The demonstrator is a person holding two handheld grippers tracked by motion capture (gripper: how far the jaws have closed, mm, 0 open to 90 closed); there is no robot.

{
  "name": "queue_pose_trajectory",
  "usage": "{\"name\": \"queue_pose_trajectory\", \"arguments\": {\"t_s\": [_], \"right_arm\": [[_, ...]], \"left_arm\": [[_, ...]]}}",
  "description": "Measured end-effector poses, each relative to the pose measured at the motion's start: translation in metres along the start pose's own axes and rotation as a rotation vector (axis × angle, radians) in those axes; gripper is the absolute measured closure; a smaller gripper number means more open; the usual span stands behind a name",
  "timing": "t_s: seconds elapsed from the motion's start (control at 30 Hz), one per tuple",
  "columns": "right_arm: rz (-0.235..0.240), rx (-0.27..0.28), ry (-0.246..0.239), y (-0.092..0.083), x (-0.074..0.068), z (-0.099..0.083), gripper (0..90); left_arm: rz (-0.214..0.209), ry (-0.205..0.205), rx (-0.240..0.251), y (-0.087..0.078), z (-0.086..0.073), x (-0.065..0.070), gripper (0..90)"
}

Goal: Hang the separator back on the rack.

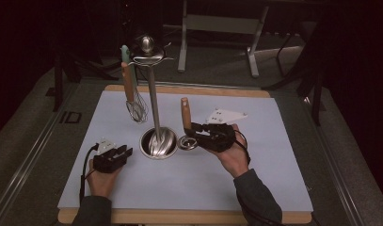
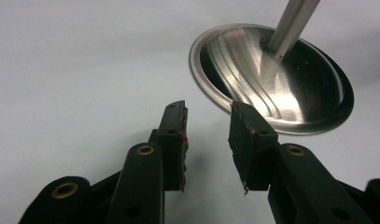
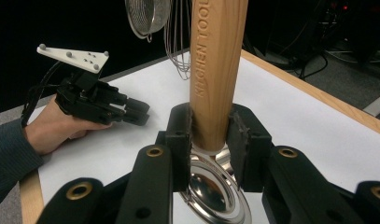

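A steel utensil stand (image 1: 153,94) rises from a round base (image 1: 157,142) in the middle of the white mat. A whisk (image 1: 136,109) with a wooden handle hangs from its top hooks. My right gripper (image 1: 191,130) is shut on the wooden handle (image 3: 215,70) of a spoon-like utensil (image 1: 185,114), which stands upright with its metal bowl (image 3: 213,186) down on the mat, just right of the base. My left gripper (image 1: 125,151) rests on the mat left of the base (image 2: 271,79), its jaws (image 2: 207,116) open with nothing between them.
The white mat (image 1: 255,179) lies on a wooden board (image 1: 189,216) whose edge shows at front and back. A small mesh strainer (image 3: 145,18) hangs beside the whisk wires (image 3: 178,42). Metal table legs (image 1: 182,42) stand on the floor behind.
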State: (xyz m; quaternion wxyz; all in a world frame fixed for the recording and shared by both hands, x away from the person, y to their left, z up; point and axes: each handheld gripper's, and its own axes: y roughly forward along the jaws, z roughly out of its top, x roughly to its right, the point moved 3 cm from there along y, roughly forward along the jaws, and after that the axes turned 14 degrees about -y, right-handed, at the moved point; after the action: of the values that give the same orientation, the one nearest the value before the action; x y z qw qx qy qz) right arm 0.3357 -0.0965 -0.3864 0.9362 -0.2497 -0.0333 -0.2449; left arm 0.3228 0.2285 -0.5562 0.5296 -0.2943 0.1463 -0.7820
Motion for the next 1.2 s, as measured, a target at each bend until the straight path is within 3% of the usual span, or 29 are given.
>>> {"name": "queue_pose_trajectory", "arguments": {"t_s": [1.2], "right_arm": [[0.014,0.025,-0.063,0.001,-0.008,0.036,70.9]], "left_arm": [[0.000,0.000,-0.003,0.000,0.000,0.000,66.7]]}}
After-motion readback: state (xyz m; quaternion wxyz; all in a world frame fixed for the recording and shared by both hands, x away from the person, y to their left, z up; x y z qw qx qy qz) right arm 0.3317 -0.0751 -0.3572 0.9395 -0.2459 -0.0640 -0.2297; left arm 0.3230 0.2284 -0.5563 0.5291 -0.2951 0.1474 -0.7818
